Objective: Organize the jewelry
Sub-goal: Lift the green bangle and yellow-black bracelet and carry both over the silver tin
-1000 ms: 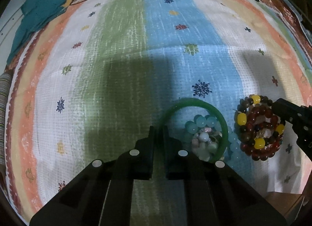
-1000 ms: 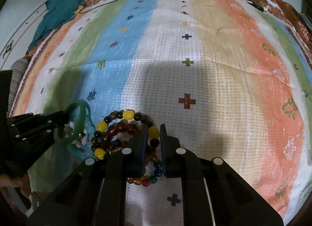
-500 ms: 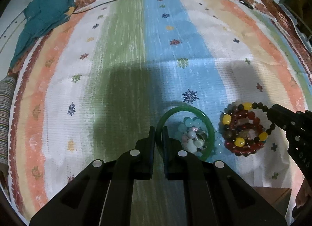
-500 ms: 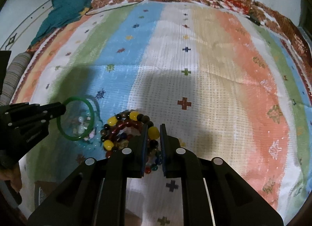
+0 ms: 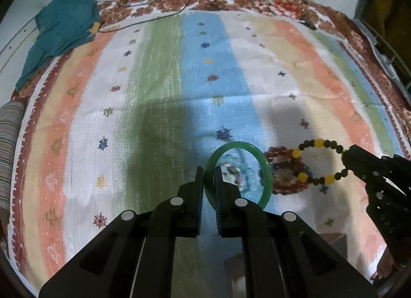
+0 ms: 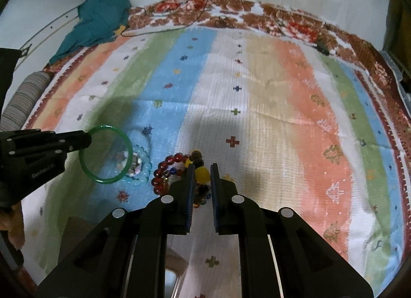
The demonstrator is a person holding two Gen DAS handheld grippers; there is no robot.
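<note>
both grippers now sit higher than a second ago, and each has carried a piece clear of the cloth.

left gripper: clenched on the rim of the green bangle, which hangs free above the pale blue bead bracelets left lying on the blue stripe.

right gripper: clamped on a yellow bead of the dark-and-yellow bead bracelet, its loop lifted off the red bead bracelet and the mixed beads under it.

meaning for the task: two pieces appear separated from their piles; placing them apart looks like the next step.

room: the striped blanket lies broad and bare ahead and to both sides. a teal cloth and thin cables keep to the far edge. the near edge falls just under both grippers.
</note>
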